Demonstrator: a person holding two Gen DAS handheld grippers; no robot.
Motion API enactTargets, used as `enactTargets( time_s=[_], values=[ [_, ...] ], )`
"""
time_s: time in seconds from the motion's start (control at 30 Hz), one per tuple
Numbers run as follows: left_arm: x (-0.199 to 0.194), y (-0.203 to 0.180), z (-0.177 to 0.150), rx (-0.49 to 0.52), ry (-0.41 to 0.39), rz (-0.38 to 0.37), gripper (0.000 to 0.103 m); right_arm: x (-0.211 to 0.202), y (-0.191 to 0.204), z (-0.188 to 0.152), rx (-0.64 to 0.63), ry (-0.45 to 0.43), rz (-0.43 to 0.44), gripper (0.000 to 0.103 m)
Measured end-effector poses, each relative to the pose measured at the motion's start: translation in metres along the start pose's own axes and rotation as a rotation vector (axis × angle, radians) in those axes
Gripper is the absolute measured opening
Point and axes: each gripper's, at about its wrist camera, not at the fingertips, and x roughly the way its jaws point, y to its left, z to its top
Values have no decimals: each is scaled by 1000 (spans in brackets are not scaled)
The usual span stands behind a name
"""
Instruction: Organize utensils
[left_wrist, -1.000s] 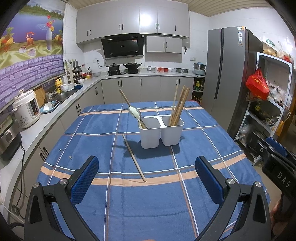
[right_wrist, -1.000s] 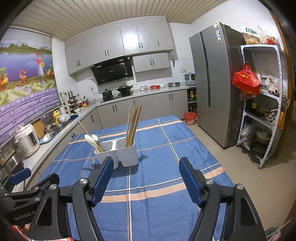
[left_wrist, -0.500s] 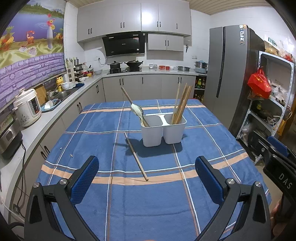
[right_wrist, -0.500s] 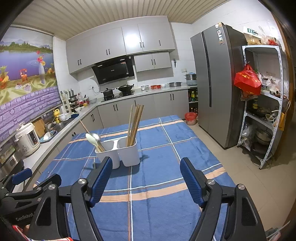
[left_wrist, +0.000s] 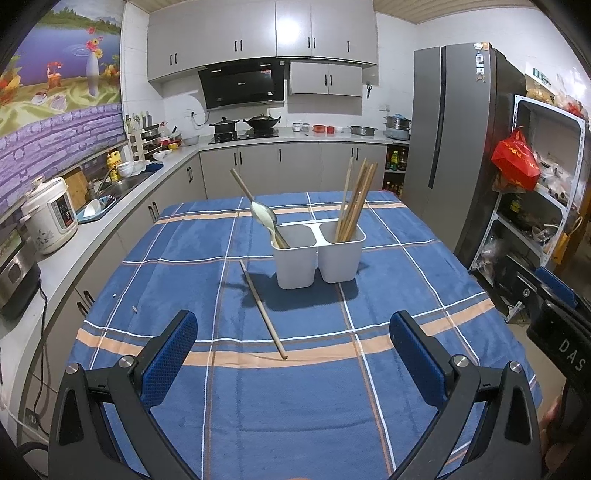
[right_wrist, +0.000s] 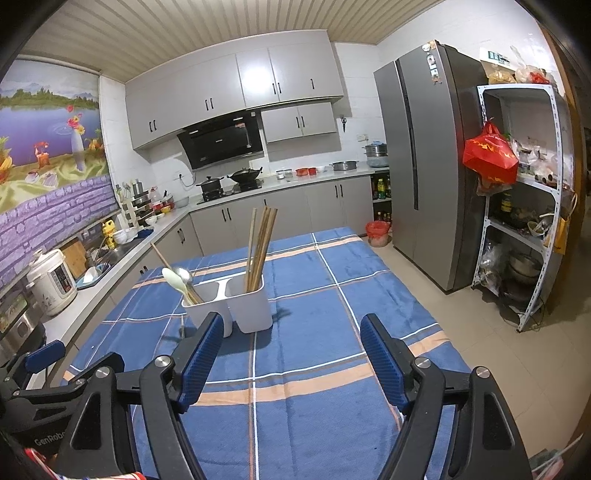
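A white two-compartment utensil holder (left_wrist: 318, 254) stands mid-table; it also shows in the right wrist view (right_wrist: 229, 306). Its left compartment holds spoons (left_wrist: 264, 218) and one wooden stick; its right compartment holds several wooden chopsticks (left_wrist: 355, 201). One loose chopstick (left_wrist: 263, 308) lies flat on the blue plaid tablecloth (left_wrist: 295, 398), in front and left of the holder. My left gripper (left_wrist: 293, 354) is open and empty, just short of the loose chopstick's near end. My right gripper (right_wrist: 291, 354) is open and empty, nearer than the holder and to its right.
A kitchen counter with a rice cooker (left_wrist: 50, 219) and sink runs along the table's left side. A grey fridge (right_wrist: 424, 166) and a metal shelf (right_wrist: 524, 206) stand to the right. The right gripper's body shows at the left view's right edge (left_wrist: 557, 332).
Both views have shifted slightly; the holder and loose chopstick sit a bit farther from the left gripper. Both grippers stay open and empty.
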Motion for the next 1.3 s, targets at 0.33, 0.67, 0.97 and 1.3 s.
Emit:
enactTargets(
  time_s=[0.33, 0.67, 0.97, 1.3],
  values=[
    [13, -6, 1, 9, 25, -12, 103, 12, -1, -1, -19, 11, -1, 81],
    [37, 1, 4, -2, 61, 0, 103, 35, 9, -1, -60, 25, 4, 82],
    [71, 17, 0, -28, 132, 8, 103, 69, 19, -6, -71, 95, 2, 83],
    [109, 42, -12, -85, 229, 13, 103, 106, 41, -16, -124, 190, 1, 83]
  ],
)
